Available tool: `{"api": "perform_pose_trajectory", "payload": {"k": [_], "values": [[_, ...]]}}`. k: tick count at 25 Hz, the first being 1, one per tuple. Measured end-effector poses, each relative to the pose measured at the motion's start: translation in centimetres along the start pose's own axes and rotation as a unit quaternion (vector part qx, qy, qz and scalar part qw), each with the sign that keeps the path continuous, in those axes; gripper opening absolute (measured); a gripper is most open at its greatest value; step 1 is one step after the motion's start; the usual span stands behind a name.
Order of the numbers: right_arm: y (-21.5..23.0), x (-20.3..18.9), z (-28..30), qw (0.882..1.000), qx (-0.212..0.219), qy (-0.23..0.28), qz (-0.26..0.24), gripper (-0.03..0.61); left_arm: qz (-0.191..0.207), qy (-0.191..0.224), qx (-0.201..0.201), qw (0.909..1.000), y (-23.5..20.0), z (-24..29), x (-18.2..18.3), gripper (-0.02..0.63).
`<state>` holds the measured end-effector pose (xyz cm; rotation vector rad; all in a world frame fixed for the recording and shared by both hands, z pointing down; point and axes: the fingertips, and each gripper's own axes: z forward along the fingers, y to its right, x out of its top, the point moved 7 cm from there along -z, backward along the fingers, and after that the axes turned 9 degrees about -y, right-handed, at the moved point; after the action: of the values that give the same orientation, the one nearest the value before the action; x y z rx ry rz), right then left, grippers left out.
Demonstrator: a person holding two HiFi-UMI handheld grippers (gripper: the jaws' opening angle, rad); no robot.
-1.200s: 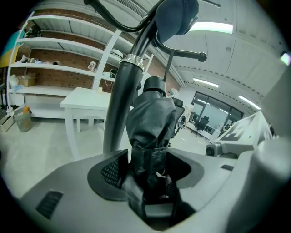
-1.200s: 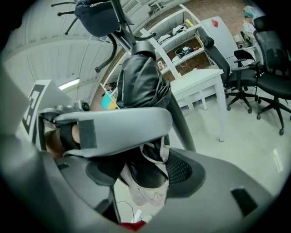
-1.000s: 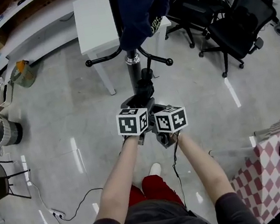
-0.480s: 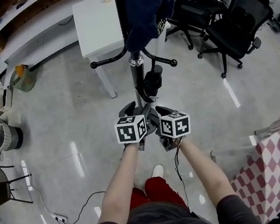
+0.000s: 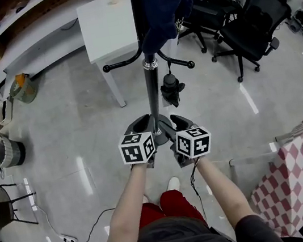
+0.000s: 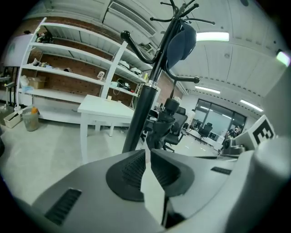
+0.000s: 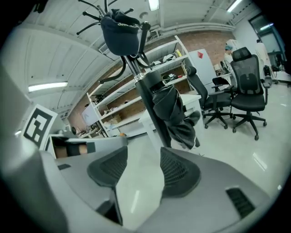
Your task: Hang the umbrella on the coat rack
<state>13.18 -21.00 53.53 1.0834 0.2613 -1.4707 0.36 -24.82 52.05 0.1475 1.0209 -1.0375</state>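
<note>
A folded black umbrella [image 5: 172, 88] hangs beside the pole of the black coat rack [image 5: 152, 97], free of both grippers. It also shows in the left gripper view as the umbrella [image 6: 160, 127] by the rack pole [image 6: 138, 116], and in the right gripper view as the umbrella [image 7: 175, 116]. My left gripper [image 5: 140, 124] sits just short of the pole; its jaws are closing to a thin slit with nothing between them [image 6: 148, 152]. My right gripper [image 5: 177, 122] is beside it, jaws wide but closing slightly, and empty [image 7: 143, 157].
A dark blue garment [image 5: 160, 1] hangs high on the rack. Behind it stands a white table [image 5: 106, 21]. Black office chairs [image 5: 251, 26] are at the right, a checked cloth [image 5: 298, 173] at the lower right, shelves [image 5: 9, 26] along the left.
Both grippers have drawn back from the rack toward the person, leaving the umbrella hanging by the pole. The left jaws have come together.
</note>
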Motion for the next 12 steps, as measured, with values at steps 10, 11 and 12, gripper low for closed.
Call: {"api": "perform_pose_trajectory", "payload": {"k": [10, 11, 12], "values": [[-1.6, -0.8, -4.3, 0.996, -0.068, 0.059, 0.013, 0.043, 0.034, 0.038, -0.031, 0.9982, 0.4, -4.5, -0.8, 0.012], [-1.9, -1.0, -4.7, 0.995, -0.071, 0.062, 0.014, 0.035, 0.043, 0.041, -0.032, 0.9977, 0.5, -5.0, -0.9, 0.012], [-2.1, -1.1, -5.1, 0.995, -0.073, 0.066, 0.015, 0.031, 0.051, 0.045, -0.033, 0.9971, 0.5, -5.5, -1.0, 0.012]]}}
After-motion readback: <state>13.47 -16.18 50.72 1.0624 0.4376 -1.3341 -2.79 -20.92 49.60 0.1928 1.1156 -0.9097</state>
